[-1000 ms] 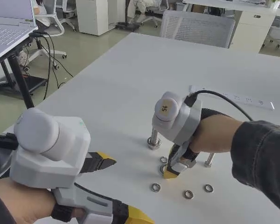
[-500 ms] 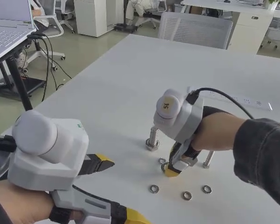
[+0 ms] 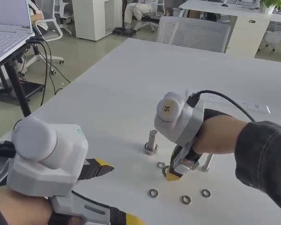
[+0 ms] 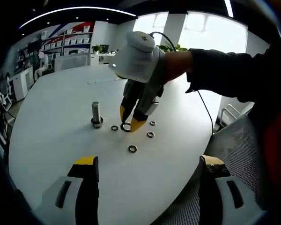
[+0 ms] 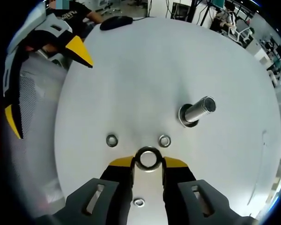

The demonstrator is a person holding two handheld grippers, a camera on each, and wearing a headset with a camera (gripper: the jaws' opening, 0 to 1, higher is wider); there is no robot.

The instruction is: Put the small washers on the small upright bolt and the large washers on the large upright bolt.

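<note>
The large upright bolt [image 3: 151,142] stands mid-table, with no washer on its shaft [image 5: 196,111]. A small upright bolt [image 3: 207,162] peeks out from behind my right hand. My right gripper [image 3: 171,174] points down, low over the table between the two bolts. It is shut on a large washer [image 5: 148,158], which also shows between its yellow tips [image 4: 126,126]. A small washer [image 3: 161,165] lies just left of it. Three more washers [image 3: 153,193] [image 3: 186,199] [image 3: 206,192] lie nearer me. My left gripper [image 3: 118,192] hovers open and holds nothing, with wide-set jaws [image 4: 149,161].
A white power strip [image 3: 243,104] lies on the white table [image 3: 107,93] beyond my right hand, and the gripper's black cable arcs toward it. A mesh chair [image 3: 192,33] stands at the far edge. A laptop desk with cables [image 3: 18,42] stands off to the left.
My right gripper has stayed low beside the large bolt with its jaws on the large washer. The left gripper has held still. The head camera has shifted slightly.
</note>
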